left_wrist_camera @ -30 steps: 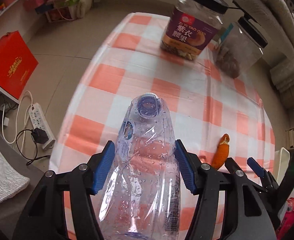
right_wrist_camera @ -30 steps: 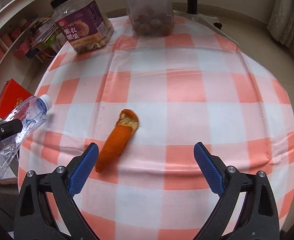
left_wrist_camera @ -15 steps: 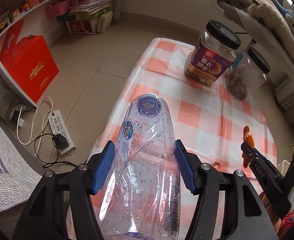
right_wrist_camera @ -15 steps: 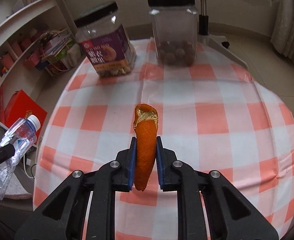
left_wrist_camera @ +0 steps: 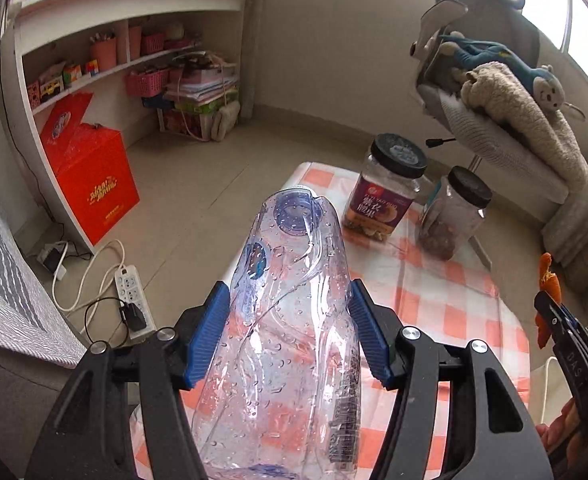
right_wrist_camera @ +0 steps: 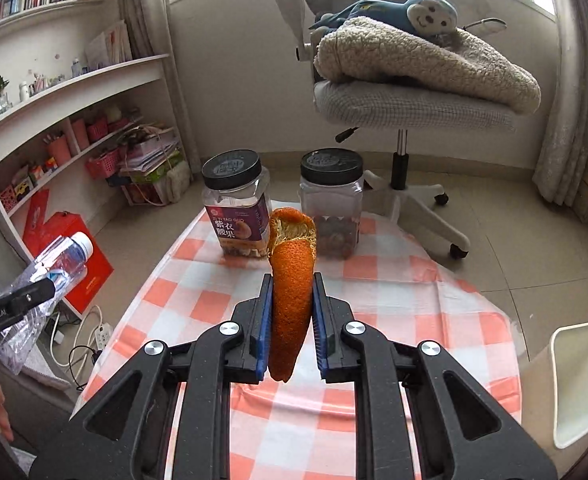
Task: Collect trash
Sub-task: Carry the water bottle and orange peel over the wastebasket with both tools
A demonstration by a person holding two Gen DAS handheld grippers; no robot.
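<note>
At lower left, the left gripper (left_wrist_camera: 290, 336) clenches one crushed clear plastic bottle (left_wrist_camera: 290, 320); it may slip. Centre, right gripper (right_wrist_camera: 292, 322) fingers (right_wrist_camera: 265, 320) pinch one curled orange peel (right_wrist_camera: 292, 280) above the checked counter (right_wrist_camera: 393, 304); it could tear. Two black-lidded jars (right_wrist_camera: 236, 208) behind.

peel (right_wrist_camera: 292, 280) orange | tablecloth (right_wrist_camera: 393, 300) orange-white check | bottle (left_wrist_camera: 294, 320) clear, blue cap | box (left_wrist_camera: 94, 176) red

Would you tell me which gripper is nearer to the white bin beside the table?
Right. The right gripper, shut on orange peel, is beside the white bin; the left gripper, holding the bottle, is at the table's opposite side.
</note>
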